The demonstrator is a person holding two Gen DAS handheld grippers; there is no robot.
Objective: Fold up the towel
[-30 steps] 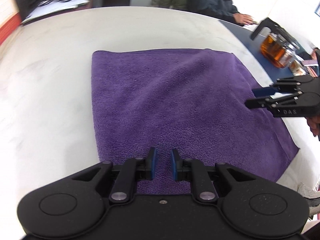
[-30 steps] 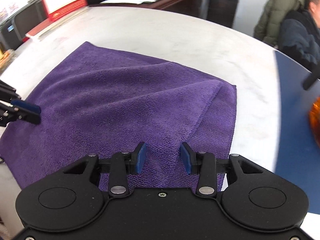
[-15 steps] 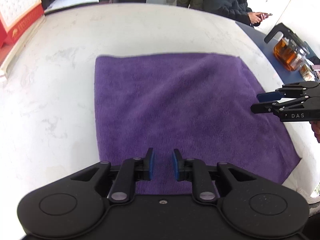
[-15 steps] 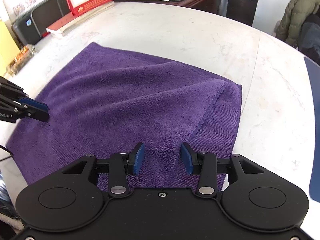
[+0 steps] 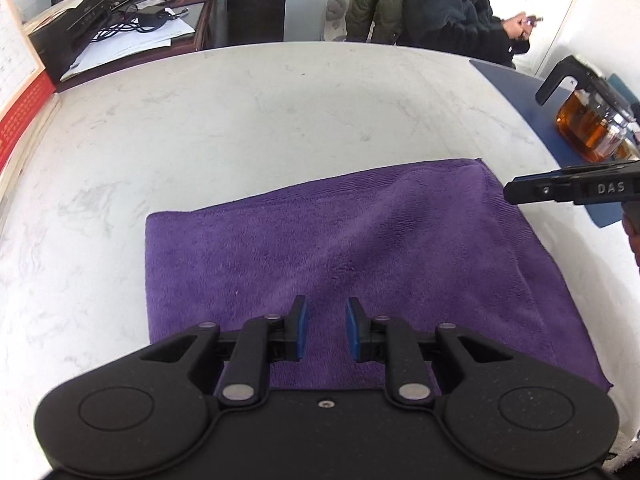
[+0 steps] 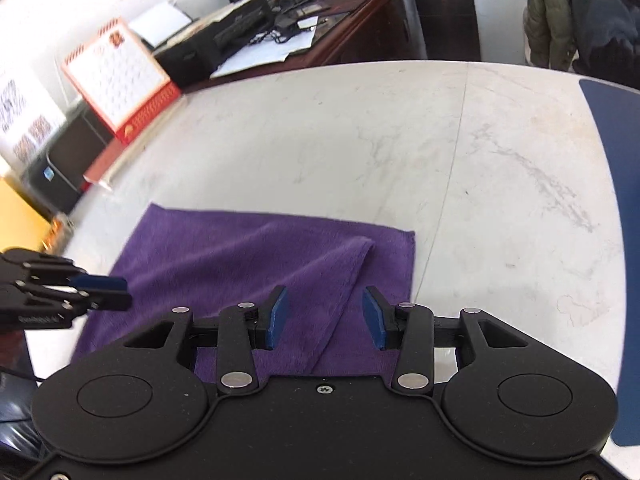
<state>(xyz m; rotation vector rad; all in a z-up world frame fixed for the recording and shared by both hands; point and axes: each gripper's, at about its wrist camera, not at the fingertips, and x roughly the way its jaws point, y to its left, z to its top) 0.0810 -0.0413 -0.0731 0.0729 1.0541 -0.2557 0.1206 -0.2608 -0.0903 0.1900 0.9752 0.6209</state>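
Now purple towel (image 5: pixel 360 240) flat under both open, empty tools: left (image 5: pixel 324 330), right (image 6: pixel 324 318).

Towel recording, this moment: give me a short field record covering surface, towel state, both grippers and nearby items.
surface: white marble-look table
towel: purple towel, lying on the table, already folded over, a diagonal flap edge showing
left gripper: jaws slightly apart, nothing between them, above the towel's near edge
right gripper: jaws open, empty, over the towel's right part
nearby: glass teapot of amber liquid on a blue mat; red desk calendar
person: seated at the far side
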